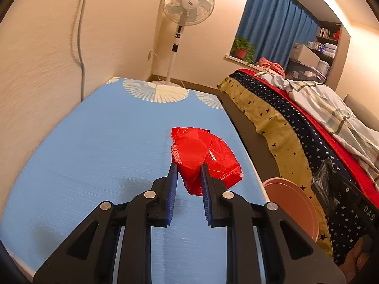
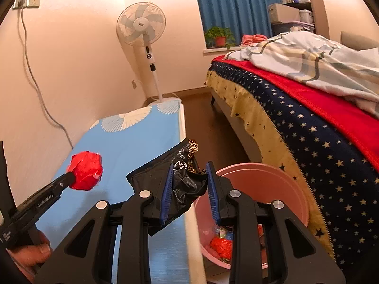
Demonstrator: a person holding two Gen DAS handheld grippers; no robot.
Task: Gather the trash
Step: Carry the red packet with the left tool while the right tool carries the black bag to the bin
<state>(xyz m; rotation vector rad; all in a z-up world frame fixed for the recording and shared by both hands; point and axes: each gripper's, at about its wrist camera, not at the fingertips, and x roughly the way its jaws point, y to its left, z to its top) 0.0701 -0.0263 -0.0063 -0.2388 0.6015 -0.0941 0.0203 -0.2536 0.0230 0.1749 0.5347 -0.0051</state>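
My left gripper [image 1: 189, 166] is shut on a crumpled red wrapper [image 1: 203, 157] and holds it above the blue table [image 1: 94, 146]. The red wrapper also shows in the right wrist view [image 2: 86, 174], at the tip of the left gripper. My right gripper [image 2: 189, 166] is shut on a crumpled black plastic wrapper [image 2: 187, 179] at the table's right edge, beside the pink bin [image 2: 260, 179]. The bin stands on the floor between table and bed and holds red and other trash [image 2: 222, 246]. Its rim shows in the left wrist view [image 1: 293, 201].
A bed with a star-pattern cover [image 2: 308, 127] runs along the right. A standing fan [image 2: 142, 28] stands in the far corner behind the table. A wall [image 1: 35, 59] with a cable borders the table's left side. Dark floor [image 2: 208, 123] lies between table and bed.
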